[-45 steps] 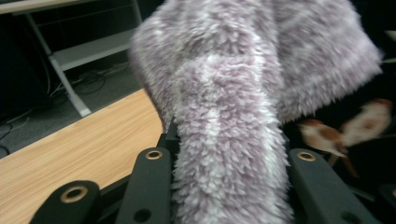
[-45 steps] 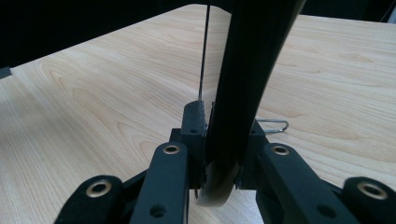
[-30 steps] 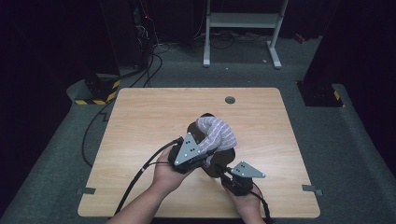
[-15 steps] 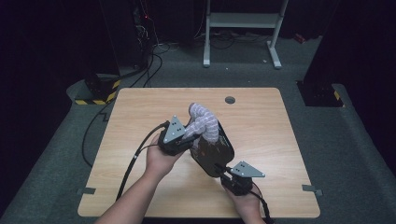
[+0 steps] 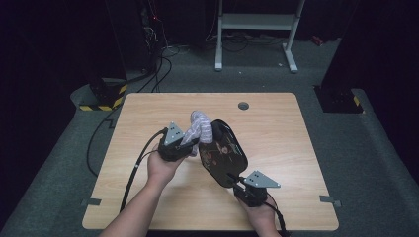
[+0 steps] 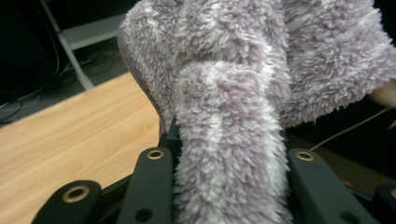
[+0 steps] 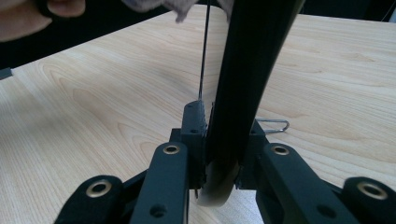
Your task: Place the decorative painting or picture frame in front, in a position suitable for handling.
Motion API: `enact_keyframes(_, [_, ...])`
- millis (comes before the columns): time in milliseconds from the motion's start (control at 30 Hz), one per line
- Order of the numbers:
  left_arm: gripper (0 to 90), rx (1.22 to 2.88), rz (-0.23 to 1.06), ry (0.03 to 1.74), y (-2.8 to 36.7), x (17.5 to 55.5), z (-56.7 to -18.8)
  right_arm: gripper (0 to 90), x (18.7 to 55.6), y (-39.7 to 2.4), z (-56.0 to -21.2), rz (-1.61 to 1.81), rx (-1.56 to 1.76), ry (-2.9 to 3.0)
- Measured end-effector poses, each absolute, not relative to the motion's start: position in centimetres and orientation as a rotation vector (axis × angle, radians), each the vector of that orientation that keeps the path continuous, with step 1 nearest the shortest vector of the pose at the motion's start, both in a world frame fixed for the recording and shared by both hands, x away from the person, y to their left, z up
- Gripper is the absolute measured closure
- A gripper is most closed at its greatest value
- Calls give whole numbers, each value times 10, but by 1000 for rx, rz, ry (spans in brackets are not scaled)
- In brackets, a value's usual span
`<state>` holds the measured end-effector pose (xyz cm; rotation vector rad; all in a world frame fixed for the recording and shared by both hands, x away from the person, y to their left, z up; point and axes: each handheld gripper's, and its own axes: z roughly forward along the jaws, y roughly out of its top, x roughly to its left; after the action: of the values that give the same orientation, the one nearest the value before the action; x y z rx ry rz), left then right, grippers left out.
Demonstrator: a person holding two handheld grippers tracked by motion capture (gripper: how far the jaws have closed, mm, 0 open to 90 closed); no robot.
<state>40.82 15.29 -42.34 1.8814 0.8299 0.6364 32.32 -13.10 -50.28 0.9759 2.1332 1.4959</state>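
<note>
Left to right across the high view. A black cable (image 5: 141,165) trails from the left gripper (image 5: 190,145) over the near left part of the wooden counter (image 5: 148,113), beside the person's left forearm (image 5: 141,215), which enters from the bottom edge. The left hand (image 5: 163,168) holds the gripper above the counter, left of centre, with its grey three-cornered plate (image 5: 173,134) uppermost. Its jaws are clenched on a fluffy lilac cloth (image 5: 200,126). In the left gripper view a thick fold of the cloth (image 6: 229,154) runs up between the two black jaws, and the rest bunches above them.

Just right of the cloth, and touching it, is a flat black oval object with a glossy patterned face (image 5: 225,153). It is tilted and held off the counter, its far end beside the cloth and its near end at the right gripper (image 5: 236,181). What kind of object it is cannot be told.

The right gripper, held by the right hand (image 5: 259,215) near the counter's front edge, right of centre, grasps the near end of the black object. In the right gripper view the object's dark edge (image 7: 247,84) rises between the jaws, which press on it from both sides. A pale rounded tip (image 7: 215,189) shows below the grip. A thin wire loop (image 7: 273,125) lies on the counter just behind the jaws.

Farther right on the counter's far side is a small round grommet (image 5: 243,105).
</note>
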Motion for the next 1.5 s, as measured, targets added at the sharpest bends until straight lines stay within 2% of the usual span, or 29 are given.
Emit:
enact_keyframes(267, [662, 1892, 600, 802, 146, 398, -428, 780, 323, -131, -503, 1492, 975, 2131])
enact_keyframes(767, [663, 1943, 576, 486, 84, 337, -411, 779, 324, -132, -504, 1494, 980, 2132])
enact_keyframes(1000, [662, 1951, 583, 524, 95, 354, -414, 778, 324, -131, -504, 1496, 985, 2132])
enact_keyframes(1500, [662, 1934, 665, 750, 142, 402, -427, 778, 324, -129, -503, 1489, 973, 2124])
